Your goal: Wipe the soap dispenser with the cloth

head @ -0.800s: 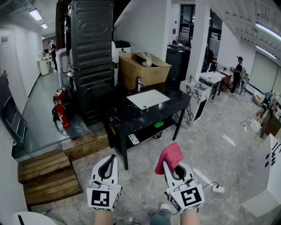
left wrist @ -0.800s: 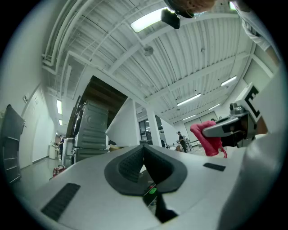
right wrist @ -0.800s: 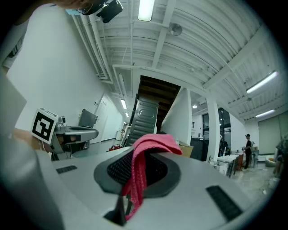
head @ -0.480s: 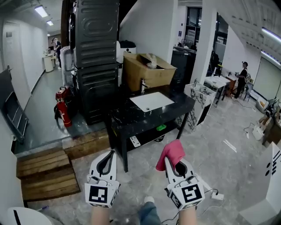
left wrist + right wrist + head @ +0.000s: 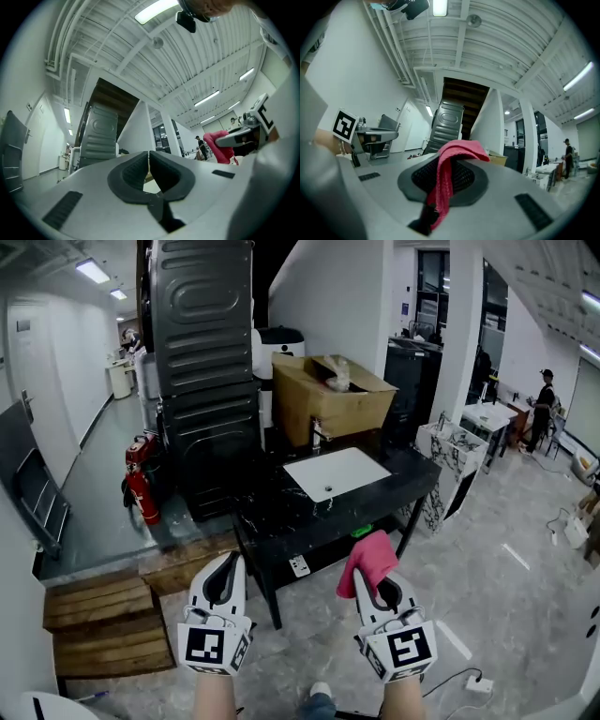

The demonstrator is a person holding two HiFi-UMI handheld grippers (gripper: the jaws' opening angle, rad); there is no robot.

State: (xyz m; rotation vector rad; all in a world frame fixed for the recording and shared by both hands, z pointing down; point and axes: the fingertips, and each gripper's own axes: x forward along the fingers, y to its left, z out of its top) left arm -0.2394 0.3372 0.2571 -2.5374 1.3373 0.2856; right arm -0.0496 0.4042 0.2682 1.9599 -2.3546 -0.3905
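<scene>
Though between jaws, cloth partly hidden

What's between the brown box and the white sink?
A faucet stands there, between box and sink, on the black counter; the head view shows it.

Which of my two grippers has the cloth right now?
The right gripper: its jaws are shut on the pink cloth, which flops over their tips. The left gripper is shut with nothing between its jaws.

Head view high, facing down; gripper views low, tilted up; share ribbed panel.
</scene>
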